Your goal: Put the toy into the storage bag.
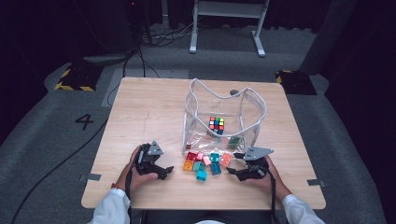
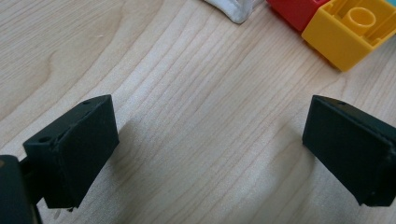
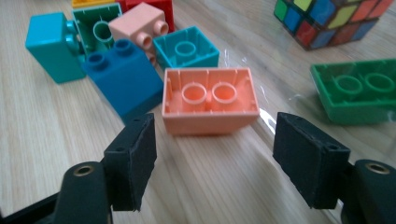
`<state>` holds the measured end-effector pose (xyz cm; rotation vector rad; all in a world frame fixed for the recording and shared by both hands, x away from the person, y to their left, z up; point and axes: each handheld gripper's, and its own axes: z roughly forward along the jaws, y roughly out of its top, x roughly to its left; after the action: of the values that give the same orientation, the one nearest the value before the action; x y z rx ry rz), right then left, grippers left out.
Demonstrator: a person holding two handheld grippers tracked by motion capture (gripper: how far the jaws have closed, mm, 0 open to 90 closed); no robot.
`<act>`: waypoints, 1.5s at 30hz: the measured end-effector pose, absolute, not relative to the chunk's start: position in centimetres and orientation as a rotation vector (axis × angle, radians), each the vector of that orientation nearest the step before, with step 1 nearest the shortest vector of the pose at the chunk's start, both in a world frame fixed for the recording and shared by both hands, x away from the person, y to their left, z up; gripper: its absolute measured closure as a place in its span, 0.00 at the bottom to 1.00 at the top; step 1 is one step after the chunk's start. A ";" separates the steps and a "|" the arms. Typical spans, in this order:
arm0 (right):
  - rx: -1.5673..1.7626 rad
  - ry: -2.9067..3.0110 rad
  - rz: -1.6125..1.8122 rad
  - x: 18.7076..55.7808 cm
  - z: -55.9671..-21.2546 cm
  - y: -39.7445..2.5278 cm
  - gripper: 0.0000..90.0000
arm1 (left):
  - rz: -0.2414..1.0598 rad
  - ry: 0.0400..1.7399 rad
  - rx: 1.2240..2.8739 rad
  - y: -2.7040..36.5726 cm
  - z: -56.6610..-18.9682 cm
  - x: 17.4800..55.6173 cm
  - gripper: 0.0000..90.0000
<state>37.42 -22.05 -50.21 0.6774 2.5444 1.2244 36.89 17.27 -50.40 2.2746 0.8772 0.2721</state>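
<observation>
Salmon brick point(image 3: 210, 100) upside down just beyond right gripper's point(image 3: 212, 158) wide, empty jaws.

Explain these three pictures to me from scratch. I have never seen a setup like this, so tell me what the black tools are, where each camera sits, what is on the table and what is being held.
A person sits at a wooden table and holds a hand-operated tool in each hand: the left gripper and the right gripper. Each has two black jaws.

The high view looks down from above the person. The other two pictures come from cameras riding on the grippers, looking along their jaws.

On the table stands a clear plastic bag with a puzzle cube and a green brick inside. In front of it lies a pile of coloured bricks.

Nothing is held. Both grippers are open; the right one faces a salmon brick, the left one bare wood near a yellow brick.
</observation>
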 end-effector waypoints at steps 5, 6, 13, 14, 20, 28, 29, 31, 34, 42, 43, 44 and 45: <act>0.672 2.581 1.170 37.8 -50.3 -20.4 0.33 | 0.288 0.877 2.282 17.3 -50.3 36.9 0.04; 0.657 2.578 1.173 37.8 -50.3 -20.1 0.33 | 0.289 0.876 2.281 17.3 -50.3 36.9 0.04; 0.626 2.563 1.171 37.8 -50.3 -19.1 0.43 | 0.293 0.872 2.280 17.3 -50.3 36.9 0.04; 0.625 2.564 1.171 37.7 -50.3 -19.1 0.44 | 0.302 0.865 2.284 17.3 -50.3 37.0 0.04; 0.625 2.572 1.195 37.4 -50.2 -19.6 0.48 | 0.292 0.869 2.282 17.3 -50.3 36.9 0.04; 0.608 2.575 1.230 36.8 -49.8 -21.0 0.48 | 0.304 0.871 2.280 17.3 -50.3 36.9 0.04; 0.608 2.569 1.231 36.7 -49.8 -21.4 0.48 | 0.297 0.870 2.283 17.3 -50.3 36.9 0.04; 0.612 2.560 1.226 36.5 -49.5 -22.3 0.48 | 0.296 0.869 2.283 17.3 -50.3 36.9 0.04; 0.618 2.527 1.237 36.5 -49.0 -23.9 0.48 | 0.302 0.877 2.277 17.3 -50.4 36.9 0.04; 0.683 2.460 1.268 36.6 -47.4 -28.1 0.48 | 0.300 0.877 2.279 17.3 -50.3 36.9 0.04; 0.688 2.448 1.265 36.6 -47.3 -28.5 0.48 | 0.301 0.877 2.278 17.3 -50.3 36.9 0.04; 0.708 2.438 1.262 36.5 -47.0 -29.0 0.48 | 0.305 0.876 2.277 17.3 -50.4 36.9 0.04; 0.715 2.431 1.263 36.5 -46.9 -29.3 0.48 | 0.302 0.877 2.277 17.3 -50.4 36.9 0.04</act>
<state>36.50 -29.26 -46.93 0.7151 2.4306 1.2631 36.89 17.25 -50.35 2.2769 0.8772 0.3020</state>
